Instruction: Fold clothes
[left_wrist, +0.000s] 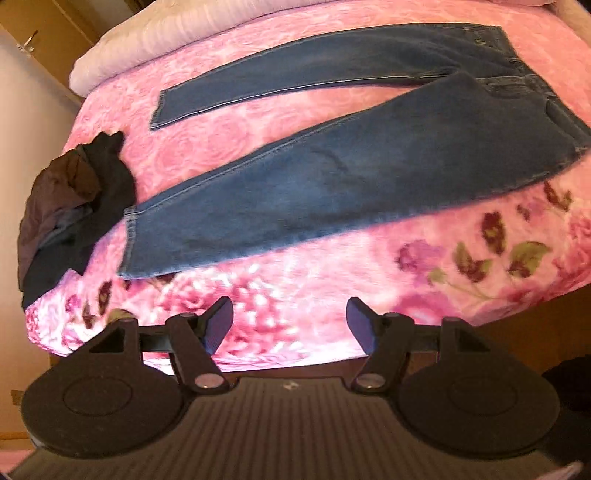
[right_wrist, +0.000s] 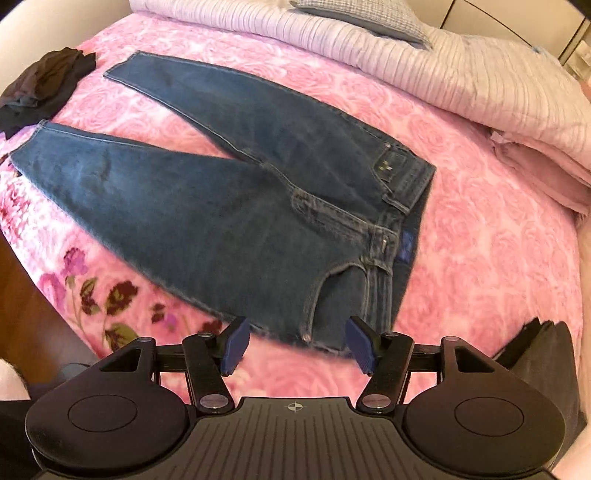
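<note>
Nearest the lens in the left wrist view, the left gripper (left_wrist: 290, 325) hangs with its two blue-padded fingers (left_wrist: 218, 325) spread wide and nothing between them. It is held level, just off the edge of the bed, looking across the pink floral blanket (left_wrist: 332, 280) that drapes over that edge. Ahead of the fingertips, and apart from them, lie the jeans (left_wrist: 314, 192), spread flat with the legs splayed in a V. The hem of the nearer leg sits ahead and to the left of the left finger; the waistband runs off well ahead to the right. Beyond the left finger, touching that near hem, is a heap of dark clothes (left_wrist: 74, 199).

The right gripper (right_wrist: 295, 343) is likewise released, its blue pads (right_wrist: 234, 347) wide apart and empty. It is tipped down toward the bed from above. The jeans' (right_wrist: 229, 206) hip and waistband corner lies just ahead of the gap between its fingers; whether the tips touch the denim I cannot tell. The legs stretch away ahead to the left, toward the dark heap (right_wrist: 44, 85). Far ahead and to the right lies a pale ribbed quilt (right_wrist: 461, 74) with a checked pillow (right_wrist: 369, 18) on it. Just right of the right finger sits a dark folded item (right_wrist: 539, 354).
</note>
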